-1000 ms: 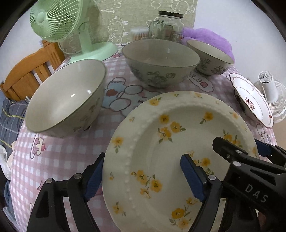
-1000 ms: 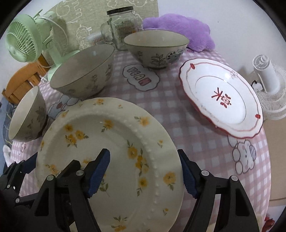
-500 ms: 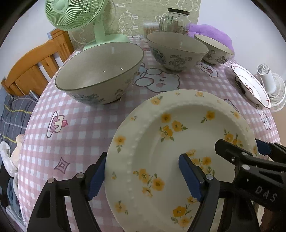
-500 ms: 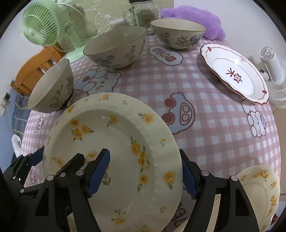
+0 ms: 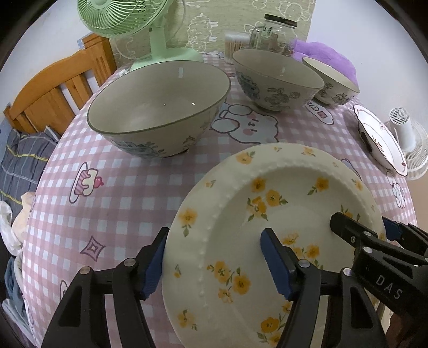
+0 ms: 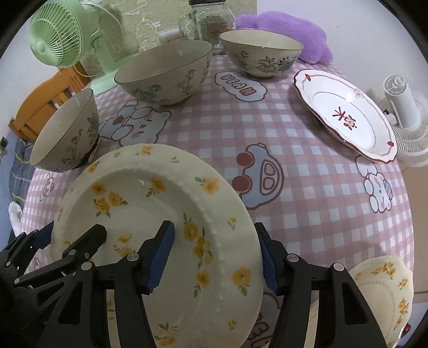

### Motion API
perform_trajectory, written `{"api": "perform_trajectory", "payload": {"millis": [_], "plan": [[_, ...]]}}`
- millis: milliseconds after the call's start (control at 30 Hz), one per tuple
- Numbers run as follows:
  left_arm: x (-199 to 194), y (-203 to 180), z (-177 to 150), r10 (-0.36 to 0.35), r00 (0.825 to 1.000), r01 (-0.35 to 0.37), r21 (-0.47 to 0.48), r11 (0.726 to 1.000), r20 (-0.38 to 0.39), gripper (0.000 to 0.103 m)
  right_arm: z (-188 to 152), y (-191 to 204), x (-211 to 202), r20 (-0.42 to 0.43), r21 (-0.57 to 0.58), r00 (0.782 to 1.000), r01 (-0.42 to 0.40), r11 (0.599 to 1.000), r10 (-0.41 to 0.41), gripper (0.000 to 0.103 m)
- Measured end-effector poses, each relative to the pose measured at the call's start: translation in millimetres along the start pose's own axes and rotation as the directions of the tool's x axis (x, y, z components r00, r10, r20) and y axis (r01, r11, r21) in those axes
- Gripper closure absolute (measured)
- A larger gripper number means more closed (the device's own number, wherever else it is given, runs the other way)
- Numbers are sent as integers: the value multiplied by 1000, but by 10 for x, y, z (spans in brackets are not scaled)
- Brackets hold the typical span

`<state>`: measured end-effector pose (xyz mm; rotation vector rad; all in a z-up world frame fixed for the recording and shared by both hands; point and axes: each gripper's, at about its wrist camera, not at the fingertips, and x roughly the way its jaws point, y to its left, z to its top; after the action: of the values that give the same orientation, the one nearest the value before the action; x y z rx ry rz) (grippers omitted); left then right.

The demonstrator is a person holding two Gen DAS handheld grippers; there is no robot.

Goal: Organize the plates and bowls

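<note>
A cream plate with yellow flowers [image 5: 267, 214] is held above the table's near edge by both grippers. My left gripper [image 5: 216, 265] is shut on its left rim, one finger over and one under. My right gripper [image 6: 214, 257] is shut on its right rim [image 6: 227, 241]. Three grey-green floral bowls stand on the table: a large one at the left [image 5: 160, 107], one in the middle [image 5: 275, 77], a small one at the back right [image 5: 331, 80]. A white plate with red trim [image 6: 345, 112] lies at the right.
The round table has a pink checked cloth [image 6: 294, 147]. A green fan [image 5: 128, 16], a glass jar [image 5: 275, 32] and a purple cushion [image 6: 289, 29] stand at the back. A second yellow-flowered dish [image 6: 385, 283] sits low at the right. A wooden chair [image 5: 53, 91] is left.
Both grippers have drawn back toward the near edge and risen with the yellow-flowered plate. The bowls and the red-trimmed plate now look farther away. The second flowered dish has come into view.
</note>
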<state>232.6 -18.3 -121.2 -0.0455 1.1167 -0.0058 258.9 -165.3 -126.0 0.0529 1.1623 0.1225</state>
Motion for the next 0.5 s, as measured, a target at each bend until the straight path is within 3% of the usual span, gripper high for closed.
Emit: {"api": "perform_trajectory", "payload": {"millis": [267,500], "plan": [[-232,27,-34,-12,1000,12,42,999,14,35,-100,81,-212,-9,39,1000,26,999,-25,40],[-597,67,-128,-66,996,61,81,995,58,35,-277,176,-598,26,76,997,71,995,-73,40]]}}
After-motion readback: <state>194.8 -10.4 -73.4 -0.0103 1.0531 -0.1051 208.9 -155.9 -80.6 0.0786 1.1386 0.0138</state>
